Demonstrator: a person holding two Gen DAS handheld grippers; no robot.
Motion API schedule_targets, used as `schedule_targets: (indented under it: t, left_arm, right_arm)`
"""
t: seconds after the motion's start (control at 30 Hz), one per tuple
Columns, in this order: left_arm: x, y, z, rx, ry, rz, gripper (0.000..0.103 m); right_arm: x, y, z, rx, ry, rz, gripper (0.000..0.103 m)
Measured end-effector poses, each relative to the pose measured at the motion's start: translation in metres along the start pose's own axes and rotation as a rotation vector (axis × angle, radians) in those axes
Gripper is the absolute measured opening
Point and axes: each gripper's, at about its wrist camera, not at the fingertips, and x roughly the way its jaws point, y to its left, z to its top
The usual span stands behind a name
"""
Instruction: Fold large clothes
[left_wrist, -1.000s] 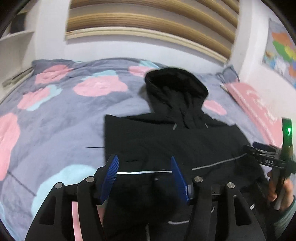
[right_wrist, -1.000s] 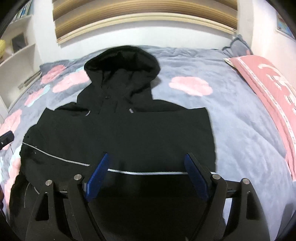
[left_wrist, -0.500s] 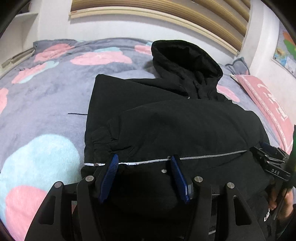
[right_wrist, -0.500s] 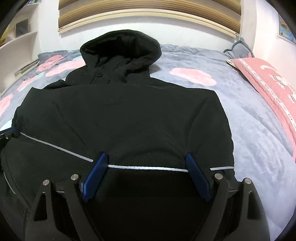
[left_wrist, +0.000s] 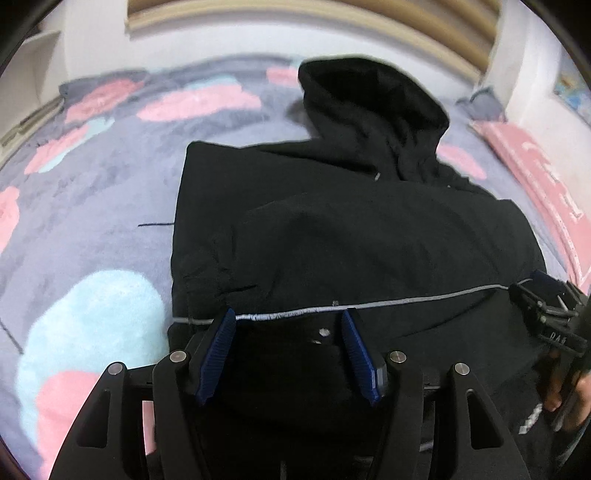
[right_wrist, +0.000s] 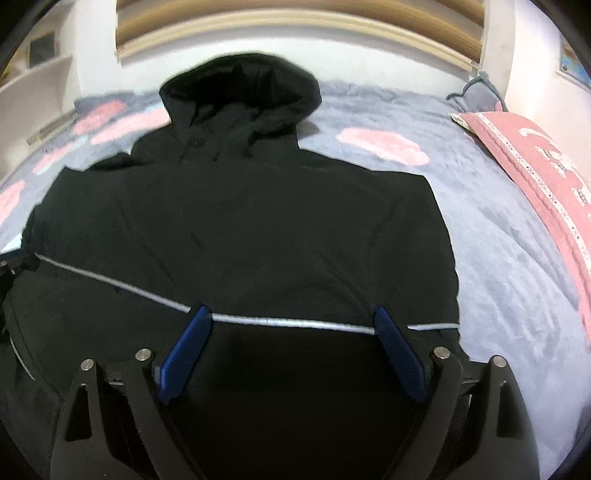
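A black hooded jacket lies on the bed with its hood at the far end. A grey reflective stripe runs across it. My left gripper is open, its blue pads either side of the lower fold near the stripe. In the right wrist view the jacket fills the middle, hood far. My right gripper is open wide over the stripe. The right gripper also shows at the left wrist view's right edge. Whether fabric is pinched is hidden.
The bed cover is grey-purple with pink and light blue patches. A pink pillow lies at the right side. A white wall and wooden slats stand behind the bed. White shelves are at the far left.
Both grippers moved forward over the jacket; the lower part with the stripe now lies folded higher toward the hood. Jaw spacing looks unchanged.
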Motion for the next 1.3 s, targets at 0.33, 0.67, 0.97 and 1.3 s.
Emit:
schedule_targets:
  t: [0.33,0.67,0.97,1.3]
  left_arm:
    - [-0.095,0.01,0.095,-0.156,-0.029,-0.148,0.061]
    - [-0.093,-0.014,0.2,-0.116,-0.08,-0.168,0.065]
    - [0.041,-0.042,0.274,-0.022,-0.004,-0.096,0.065]
    - [0.157,-0.029,0.298,-0.105,0.085,0.011,0.064]
  right_arm:
    - [-0.087,-0.026,0.09,-0.019,0.066,-0.052,0.092]
    - [-0.073,-0.058,0.205,0.159,0.024,0.095,0.092]
    - [0.067,-0.06,0.256,0.236,0.147,0.166,0.091]
    - [0.191,-0.064,0.277,0.295,0.261,0.211,0.055]
